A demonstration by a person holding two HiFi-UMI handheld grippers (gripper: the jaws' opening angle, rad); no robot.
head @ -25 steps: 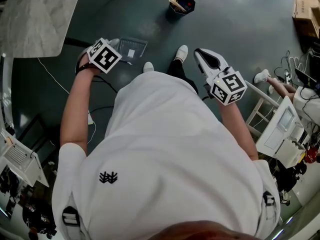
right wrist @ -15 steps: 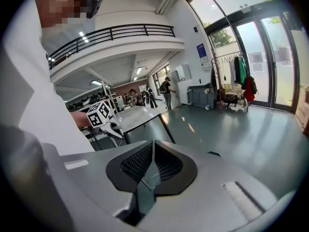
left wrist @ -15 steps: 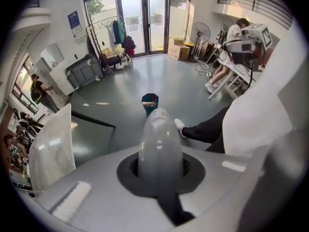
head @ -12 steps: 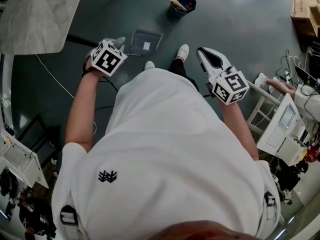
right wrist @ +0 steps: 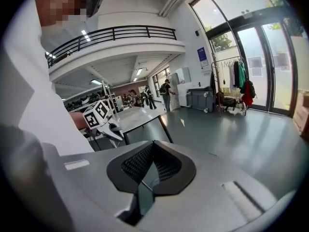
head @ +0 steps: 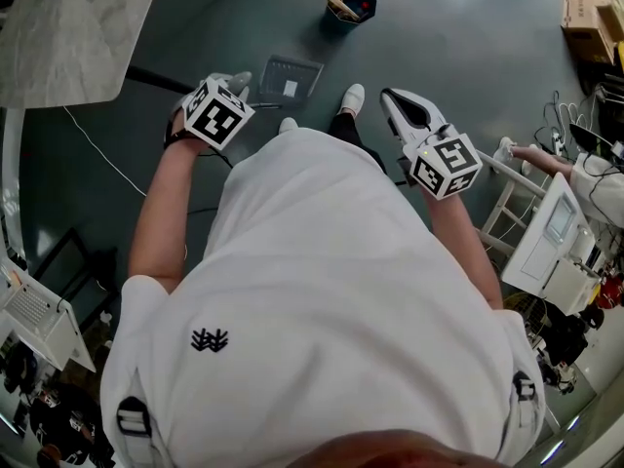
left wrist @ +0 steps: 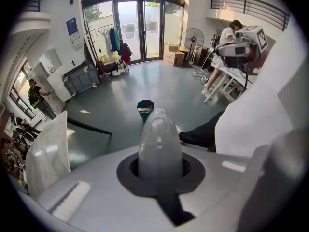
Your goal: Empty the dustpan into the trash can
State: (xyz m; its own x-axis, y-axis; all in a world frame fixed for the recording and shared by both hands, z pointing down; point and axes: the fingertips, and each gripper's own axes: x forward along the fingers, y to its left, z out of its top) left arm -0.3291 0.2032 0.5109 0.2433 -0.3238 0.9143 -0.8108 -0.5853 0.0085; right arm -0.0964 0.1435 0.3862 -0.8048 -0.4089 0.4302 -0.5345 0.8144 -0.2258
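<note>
Left gripper point(head: 232, 88): my jaws pinch the dustpan point(head: 291, 78) handle.
Right gripper point(head: 402, 113): pressed together — empty.
Trash can point(head: 351, 4): ahead, open floor point(head: 458, 47) between.

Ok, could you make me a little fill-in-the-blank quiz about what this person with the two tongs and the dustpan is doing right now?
1. The left tongs are shut on the dustpan's ___.
2. The right tongs are shut and hold ___.
3. The dustpan is not yet over the dark ___ ahead of the person.
4. The person's shirt is ___.

Missing words: handle; nothing; trash can; white.
</note>
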